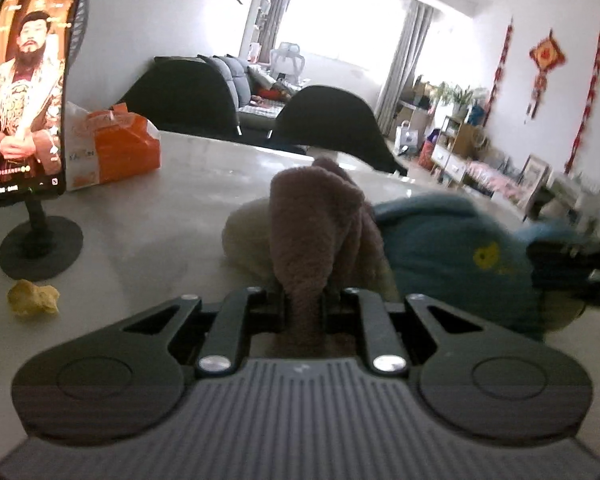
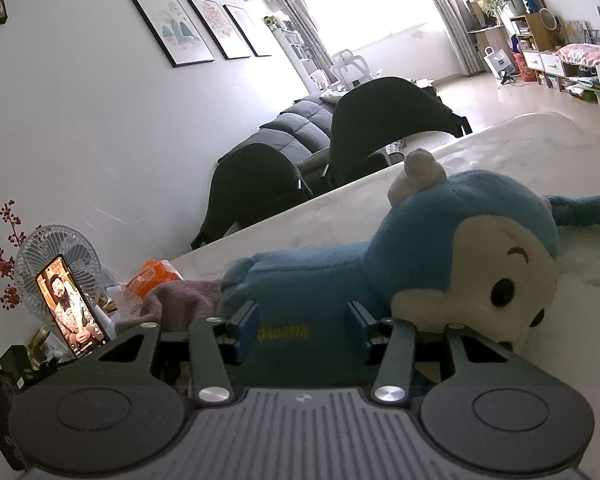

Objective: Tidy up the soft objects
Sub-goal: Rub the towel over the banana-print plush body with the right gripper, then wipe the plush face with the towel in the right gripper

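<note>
My left gripper point(image 1: 304, 308) is shut on a fold of a mauve fuzzy cloth point(image 1: 316, 224), which rises in a bunch above the fingers. Behind the cloth lies a cream soft lump point(image 1: 246, 232). To its right lies a blue plush monkey point(image 1: 452, 256); a dark gripper point(image 1: 576, 264) touches its right side, its jaws blurred. In the right wrist view the blue monkey point(image 2: 440, 248) lies on the pale table with its cream face toward the right. My right gripper point(image 2: 304, 326) is spread wide around the monkey's body, blue pads against both flanks. The mauve cloth point(image 2: 180, 300) shows left of it.
A phone on a round black stand point(image 1: 24, 96) plays a video at the table's left. An orange and white bag point(image 1: 112, 148) lies behind it, a crumpled yellow scrap point(image 1: 32, 298) in front. A small white fan point(image 2: 60, 268) stands by the wall. Two dark chairs point(image 1: 332, 120) line the far edge.
</note>
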The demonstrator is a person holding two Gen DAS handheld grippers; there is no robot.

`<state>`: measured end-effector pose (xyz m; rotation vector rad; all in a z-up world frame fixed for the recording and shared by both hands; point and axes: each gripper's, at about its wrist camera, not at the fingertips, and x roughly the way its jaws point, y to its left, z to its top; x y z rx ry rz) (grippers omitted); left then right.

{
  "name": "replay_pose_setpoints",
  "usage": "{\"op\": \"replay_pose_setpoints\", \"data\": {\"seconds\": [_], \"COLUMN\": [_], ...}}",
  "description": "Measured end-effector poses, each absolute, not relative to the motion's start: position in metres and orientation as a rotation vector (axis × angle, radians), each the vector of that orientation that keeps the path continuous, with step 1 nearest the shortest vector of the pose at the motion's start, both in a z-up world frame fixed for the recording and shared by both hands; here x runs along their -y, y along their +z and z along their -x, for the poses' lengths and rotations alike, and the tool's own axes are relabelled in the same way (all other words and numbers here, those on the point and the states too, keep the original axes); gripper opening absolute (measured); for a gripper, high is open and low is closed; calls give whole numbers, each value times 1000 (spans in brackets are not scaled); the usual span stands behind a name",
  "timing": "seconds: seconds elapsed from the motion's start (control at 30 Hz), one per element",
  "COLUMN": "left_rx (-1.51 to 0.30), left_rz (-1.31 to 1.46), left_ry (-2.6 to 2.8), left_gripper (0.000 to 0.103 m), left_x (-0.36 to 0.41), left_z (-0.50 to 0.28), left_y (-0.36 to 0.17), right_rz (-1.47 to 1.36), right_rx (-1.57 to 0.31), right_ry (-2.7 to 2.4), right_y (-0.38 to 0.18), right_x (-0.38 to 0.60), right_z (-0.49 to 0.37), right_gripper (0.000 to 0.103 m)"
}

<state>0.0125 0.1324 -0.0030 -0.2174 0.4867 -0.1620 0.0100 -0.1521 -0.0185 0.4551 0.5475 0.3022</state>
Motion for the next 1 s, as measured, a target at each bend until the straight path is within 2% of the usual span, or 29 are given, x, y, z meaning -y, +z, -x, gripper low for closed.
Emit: {"op": "replay_pose_setpoints", "data": {"seconds": [0.23,0.43,0.63,0.83,0.9,1.0], "left_rx": [-412,-434,-448,-493,-496,-482], "left_rz": [228,176,214,456,596,730], "left_ry": [-334,-417,-481,-735,-850,-987], "left_gripper": [14,14,14,14,14,14], "left_x": [-105,-73,-85,-123,-137,-149], "left_z": [-1,-8,-11,-22,-26,-26], "left_y": [21,3,-6,-19,-27,-36], "right_rz": [-455,-462,-466,-578,-610,-673], "right_rx": [-549,-555,-554,-549,-547,-556], "right_ry": [299,294,309,529,614,744], "right_y": [-18,-20,-17,-17,-17,-17], "right_x": [154,158,158,161,163,162], "right_z": [-10,-9,-8,-8,-8,-10], "right_gripper": [52,52,55,58,65,67]}}
